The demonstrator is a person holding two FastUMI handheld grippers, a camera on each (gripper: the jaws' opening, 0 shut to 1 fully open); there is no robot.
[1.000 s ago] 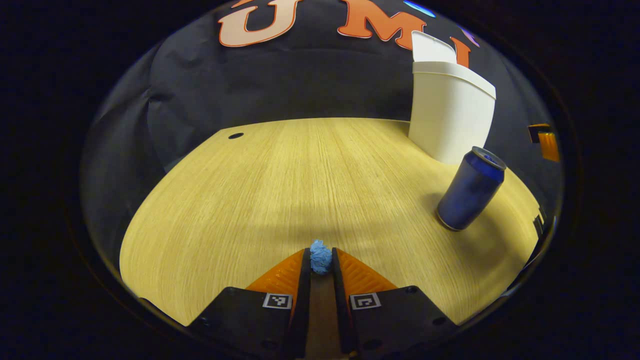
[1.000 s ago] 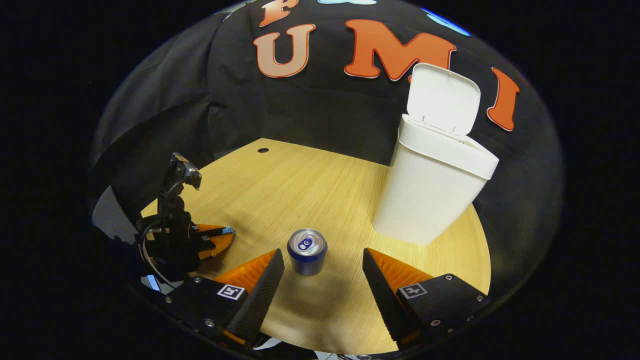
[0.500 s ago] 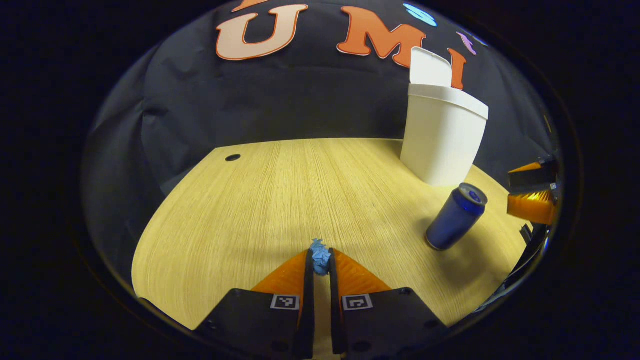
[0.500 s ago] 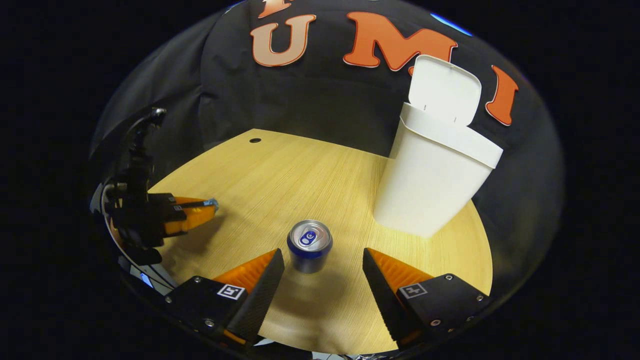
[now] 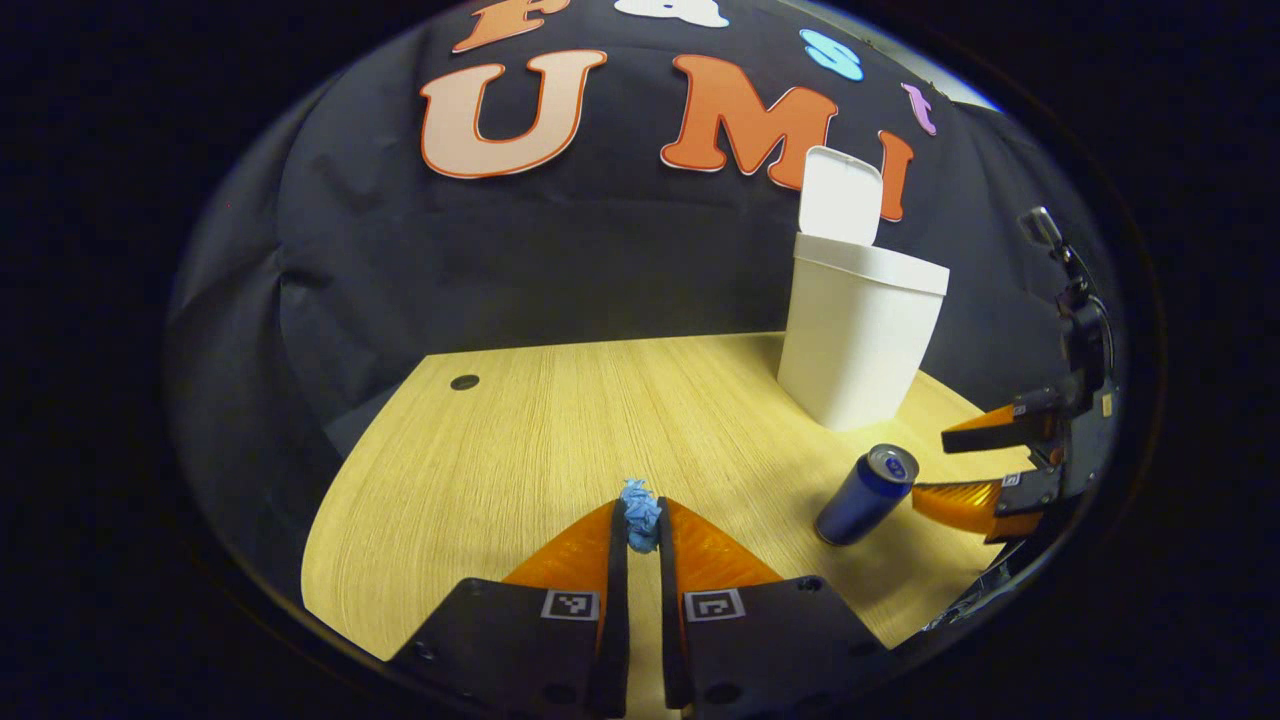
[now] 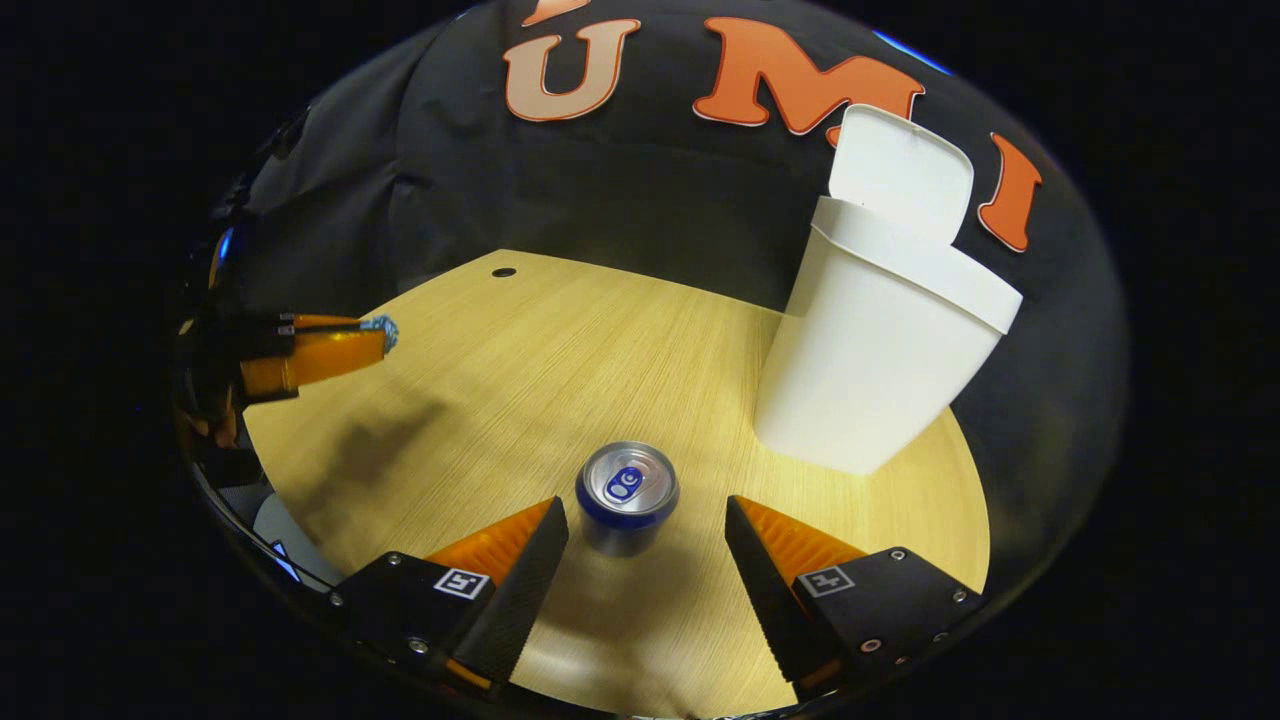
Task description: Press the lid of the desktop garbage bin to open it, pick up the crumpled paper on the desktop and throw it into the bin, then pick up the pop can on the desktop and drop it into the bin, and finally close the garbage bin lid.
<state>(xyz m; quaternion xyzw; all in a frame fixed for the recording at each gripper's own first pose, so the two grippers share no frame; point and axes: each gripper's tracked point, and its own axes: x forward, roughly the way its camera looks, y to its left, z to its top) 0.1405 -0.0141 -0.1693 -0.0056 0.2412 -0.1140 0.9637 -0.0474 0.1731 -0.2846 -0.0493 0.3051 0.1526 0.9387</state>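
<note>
My left gripper (image 5: 639, 520) is shut on a small ball of crumpled blue paper (image 5: 639, 514) and holds it above the wooden desktop (image 5: 560, 430). In the right gripper view that same gripper (image 6: 375, 335) hangs at the far left with the paper (image 6: 383, 328) at its tips. The white bin (image 5: 858, 335) (image 6: 880, 360) stands at the back right with its lid (image 6: 900, 172) up. The blue pop can (image 6: 627, 495) (image 5: 866, 494) stands upright on the desk. My right gripper (image 6: 647, 520) is open above the can, one finger on each side, not touching it.
A small round hole (image 5: 464, 382) (image 6: 503, 272) sits in the desk near its back left edge. Black cloth closes off the back and sides. The desk's curved front edge (image 6: 640, 700) runs just below the right gripper's fingers.
My left gripper has risen with the paper, leaving the desk farther below. The right gripper has come a little closer to the can and stays open.
</note>
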